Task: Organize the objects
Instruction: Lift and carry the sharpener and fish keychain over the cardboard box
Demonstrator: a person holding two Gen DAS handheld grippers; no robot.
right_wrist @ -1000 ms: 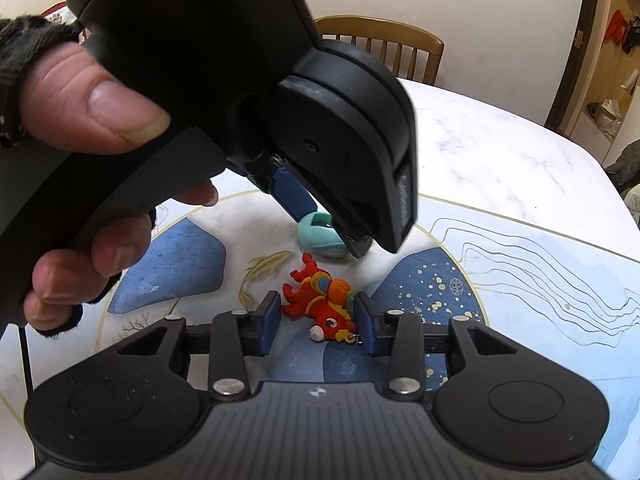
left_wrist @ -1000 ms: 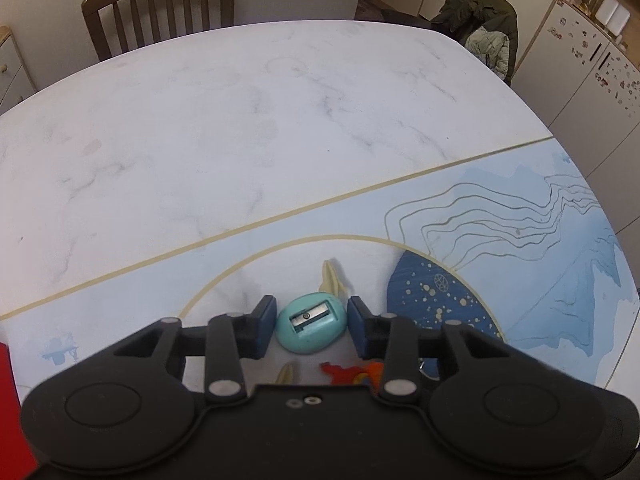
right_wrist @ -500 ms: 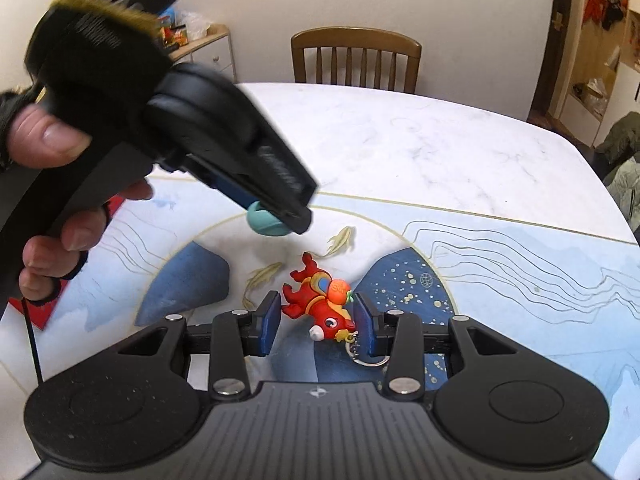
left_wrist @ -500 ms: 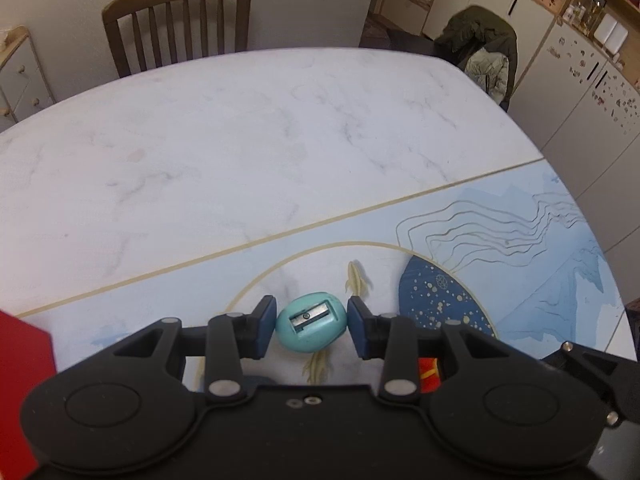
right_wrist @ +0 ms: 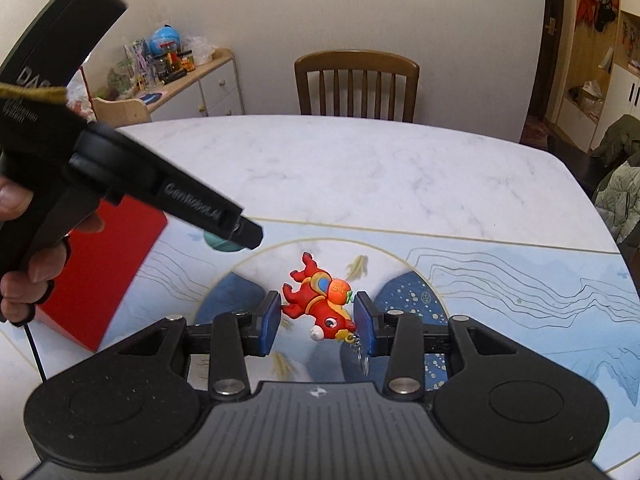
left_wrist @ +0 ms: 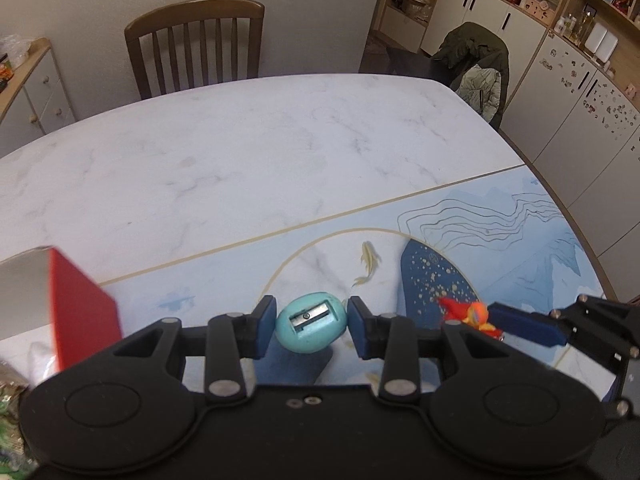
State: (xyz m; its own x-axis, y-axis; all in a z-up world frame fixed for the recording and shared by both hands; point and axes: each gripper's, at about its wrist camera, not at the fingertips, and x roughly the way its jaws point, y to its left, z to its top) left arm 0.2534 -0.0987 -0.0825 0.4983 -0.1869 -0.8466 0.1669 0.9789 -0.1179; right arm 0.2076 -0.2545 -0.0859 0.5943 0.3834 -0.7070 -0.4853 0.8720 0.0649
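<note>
My left gripper (left_wrist: 312,326) is shut on a teal egg-shaped pencil sharpener (left_wrist: 310,327) and holds it above the blue patterned mat (left_wrist: 520,240). My right gripper (right_wrist: 316,316) is shut on a red toy keychain figure (right_wrist: 320,302), lifted off the mat (right_wrist: 520,280); its metal ring hangs by the right finger. The left gripper (right_wrist: 224,236) shows at the left of the right wrist view, with the sharpener (right_wrist: 218,243) partly hidden behind it. The toy (left_wrist: 468,314) and a right fingertip (left_wrist: 524,326) show at the right of the left wrist view.
A red box (left_wrist: 80,312) (right_wrist: 104,276) stands at the table's left side. The white marble table (left_wrist: 240,160) stretches behind the mat. A wooden chair (right_wrist: 356,84) stands at the far edge; a chair with a jacket (left_wrist: 476,68) is at the right. Clutter sits at the lower left (left_wrist: 10,420).
Both grippers have lifted with their objects. The left gripper has moved left toward the red box, which now shows larger. The right gripper has carried the toy up.
</note>
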